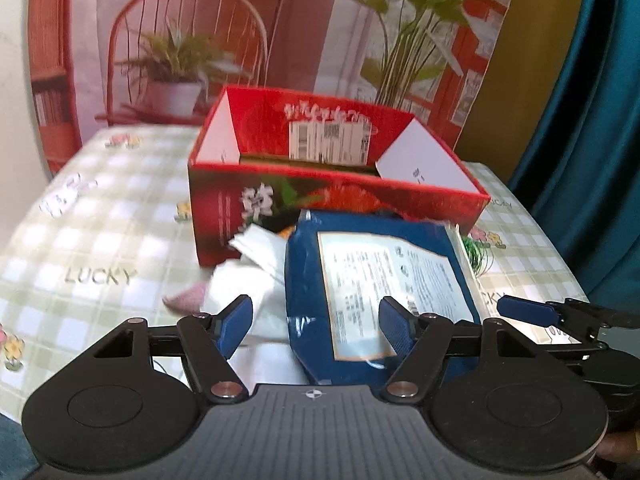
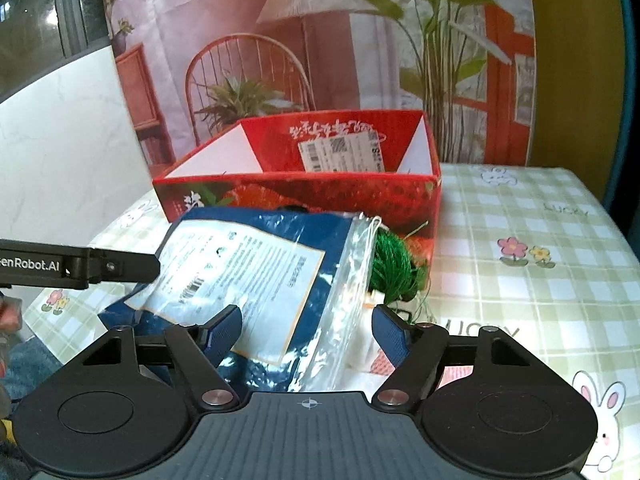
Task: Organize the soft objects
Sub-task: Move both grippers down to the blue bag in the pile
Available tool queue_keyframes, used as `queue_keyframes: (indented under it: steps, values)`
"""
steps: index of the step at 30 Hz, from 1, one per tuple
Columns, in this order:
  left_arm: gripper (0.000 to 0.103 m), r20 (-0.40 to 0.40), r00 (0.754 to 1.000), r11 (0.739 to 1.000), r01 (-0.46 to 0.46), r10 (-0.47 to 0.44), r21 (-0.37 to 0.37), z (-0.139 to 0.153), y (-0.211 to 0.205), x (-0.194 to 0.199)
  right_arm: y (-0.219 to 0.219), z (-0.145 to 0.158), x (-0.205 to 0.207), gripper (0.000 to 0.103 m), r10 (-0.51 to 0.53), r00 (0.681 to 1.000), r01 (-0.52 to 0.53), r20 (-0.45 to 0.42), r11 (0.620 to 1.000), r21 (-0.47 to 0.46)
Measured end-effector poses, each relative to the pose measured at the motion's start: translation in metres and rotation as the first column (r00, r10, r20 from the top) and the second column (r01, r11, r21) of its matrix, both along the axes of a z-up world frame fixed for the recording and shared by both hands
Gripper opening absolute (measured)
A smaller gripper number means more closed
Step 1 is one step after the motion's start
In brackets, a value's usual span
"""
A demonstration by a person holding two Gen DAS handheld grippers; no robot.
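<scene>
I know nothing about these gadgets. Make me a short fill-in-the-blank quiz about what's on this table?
1. The open box behind the pile is mostly ___ in colour.
2. The bag with the white label is dark ___.
3. The tangled yarn beside the bag's clear end is ___.
4. The word printed on the checked tablecloth reads ___.

Missing words: red; blue; green; LUCKY
</scene>
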State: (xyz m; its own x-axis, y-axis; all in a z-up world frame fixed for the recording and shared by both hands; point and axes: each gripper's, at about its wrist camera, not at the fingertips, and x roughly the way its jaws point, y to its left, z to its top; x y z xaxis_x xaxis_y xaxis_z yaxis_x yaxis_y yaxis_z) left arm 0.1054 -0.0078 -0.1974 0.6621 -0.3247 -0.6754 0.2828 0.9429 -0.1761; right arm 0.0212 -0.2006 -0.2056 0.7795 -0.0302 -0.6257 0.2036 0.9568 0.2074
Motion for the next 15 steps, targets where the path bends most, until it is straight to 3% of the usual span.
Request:
queue_keyframes:
  steps: [15]
  values:
    - [0.071, -0.026, 0.999, 0.999, 0.034, -0.034, -0.020, -0.0025, -0.0070, 0.0028, -0.0025, -0.0072, 0.0044, 0.070, 0.029, 0.999, -0.028, -0.024, 0.998, 0.061]
